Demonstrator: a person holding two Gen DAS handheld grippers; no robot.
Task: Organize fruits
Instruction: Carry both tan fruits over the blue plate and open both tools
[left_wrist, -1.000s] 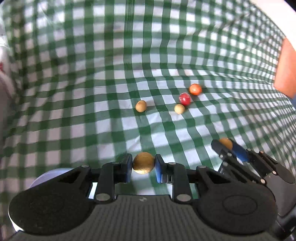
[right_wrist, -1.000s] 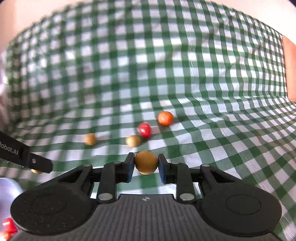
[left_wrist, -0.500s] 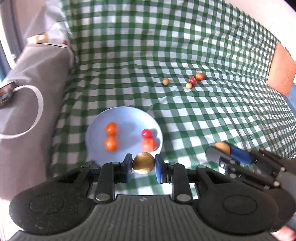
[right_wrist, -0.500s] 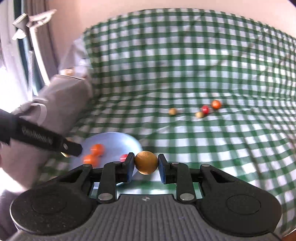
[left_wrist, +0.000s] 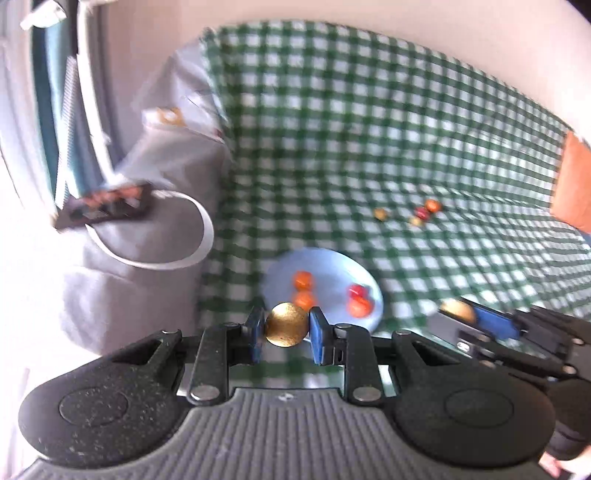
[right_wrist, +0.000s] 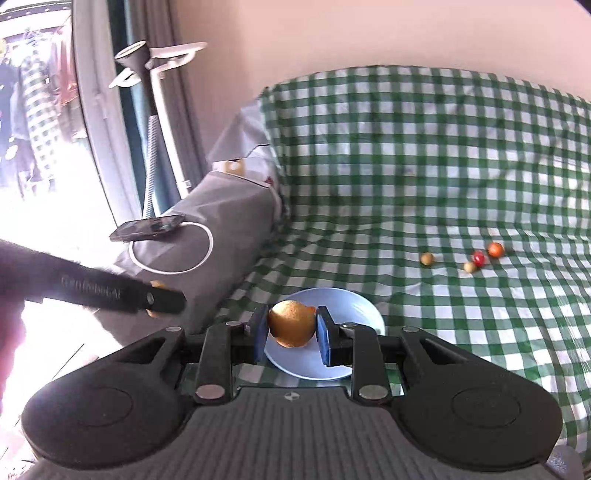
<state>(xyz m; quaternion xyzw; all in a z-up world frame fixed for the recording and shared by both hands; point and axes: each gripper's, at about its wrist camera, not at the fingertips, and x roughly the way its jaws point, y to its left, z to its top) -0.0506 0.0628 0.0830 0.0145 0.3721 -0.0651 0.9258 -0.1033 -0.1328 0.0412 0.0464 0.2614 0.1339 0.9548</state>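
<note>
My left gripper (left_wrist: 286, 330) is shut on a golden-brown round fruit (left_wrist: 286, 325), held above the near edge of a light blue plate (left_wrist: 332, 266). The plate holds two orange fruits (left_wrist: 303, 280) and two red-orange ones (left_wrist: 358, 295). My right gripper (right_wrist: 291, 330) is shut on an orange-brown round fruit (right_wrist: 291, 325) above the same plate (right_wrist: 354, 306). It also shows in the left wrist view (left_wrist: 458, 312). Several small fruits (right_wrist: 476, 258) lie farther back on the green checked cloth (right_wrist: 443, 166).
A grey cushion (right_wrist: 221, 214) lies left of the plate with a phone (right_wrist: 147, 227) and a white cable loop on it. An orange pillow (left_wrist: 572, 184) is at the far right. A window and wall stand at the left.
Both grippers have pulled back and up from the loose fruits, each still holding its fruit. The blue plate has come into view below them.
</note>
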